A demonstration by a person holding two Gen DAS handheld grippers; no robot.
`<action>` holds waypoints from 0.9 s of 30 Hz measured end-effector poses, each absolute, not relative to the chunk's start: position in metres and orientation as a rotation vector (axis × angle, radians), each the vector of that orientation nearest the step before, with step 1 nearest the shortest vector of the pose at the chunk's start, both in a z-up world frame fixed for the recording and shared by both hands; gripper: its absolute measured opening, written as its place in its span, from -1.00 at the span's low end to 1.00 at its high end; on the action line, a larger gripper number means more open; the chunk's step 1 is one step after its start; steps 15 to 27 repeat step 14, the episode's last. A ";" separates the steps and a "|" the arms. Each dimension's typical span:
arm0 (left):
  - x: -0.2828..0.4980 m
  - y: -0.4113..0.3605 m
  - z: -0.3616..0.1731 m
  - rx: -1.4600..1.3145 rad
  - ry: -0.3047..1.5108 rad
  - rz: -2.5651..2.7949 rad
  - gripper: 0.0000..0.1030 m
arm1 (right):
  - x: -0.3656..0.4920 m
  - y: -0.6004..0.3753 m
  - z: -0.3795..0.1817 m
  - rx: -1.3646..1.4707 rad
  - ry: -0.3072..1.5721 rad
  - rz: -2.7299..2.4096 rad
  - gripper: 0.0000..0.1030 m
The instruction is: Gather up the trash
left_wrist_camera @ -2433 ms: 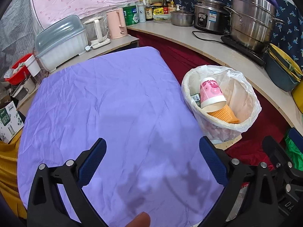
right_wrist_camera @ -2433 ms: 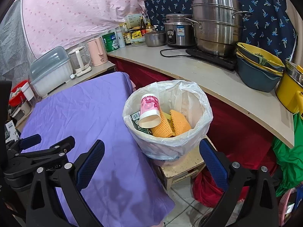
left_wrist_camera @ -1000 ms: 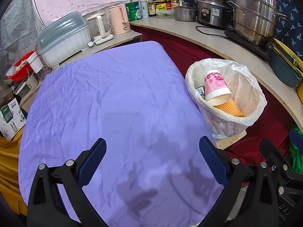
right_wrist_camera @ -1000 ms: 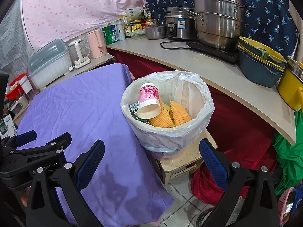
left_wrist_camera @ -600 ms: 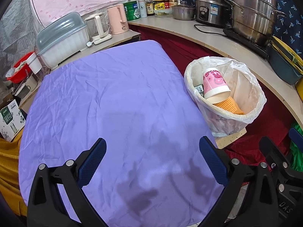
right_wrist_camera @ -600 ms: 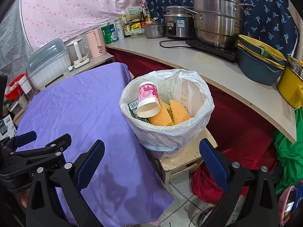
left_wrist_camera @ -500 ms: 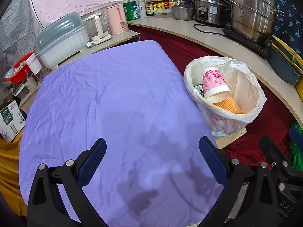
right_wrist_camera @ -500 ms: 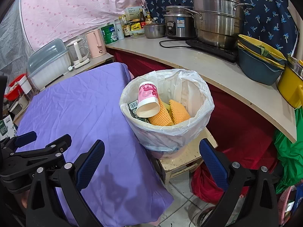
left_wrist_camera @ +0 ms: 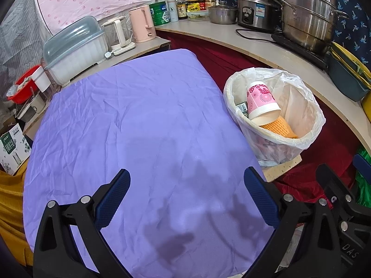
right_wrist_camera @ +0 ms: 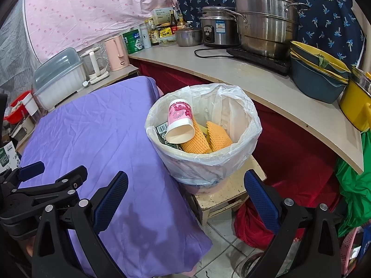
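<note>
Looking basically unchanged from a second ago: left tongs and right tongs both hang wide and empty, pink cup and orange wrappers sit inside the trash bin, purple worktop bare, so collecting seems done.

The trash bin stands on a stool at the table's three o'clock edge. A paper cup lies in the bin atop foam nets. A counter with a steamer pot runs behind, at one o'clock.
</note>
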State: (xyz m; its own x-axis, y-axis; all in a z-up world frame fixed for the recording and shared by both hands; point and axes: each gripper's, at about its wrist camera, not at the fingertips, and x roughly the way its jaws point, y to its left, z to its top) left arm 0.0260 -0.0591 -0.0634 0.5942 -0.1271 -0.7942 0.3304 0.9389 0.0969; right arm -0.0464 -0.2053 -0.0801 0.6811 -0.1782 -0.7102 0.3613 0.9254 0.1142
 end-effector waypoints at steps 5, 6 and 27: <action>0.025 -0.059 -0.064 0.248 0.898 -0.270 0.83 | -0.046 -0.206 -0.080 0.257 0.765 -0.306 0.88; 0.025 -0.059 -0.063 0.248 0.898 -0.272 0.83 | -0.047 -0.206 -0.080 0.257 0.765 -0.307 0.87; 0.027 -0.059 -0.066 0.249 0.893 -0.283 0.83 | -0.046 -0.208 -0.080 0.256 0.765 -0.304 0.87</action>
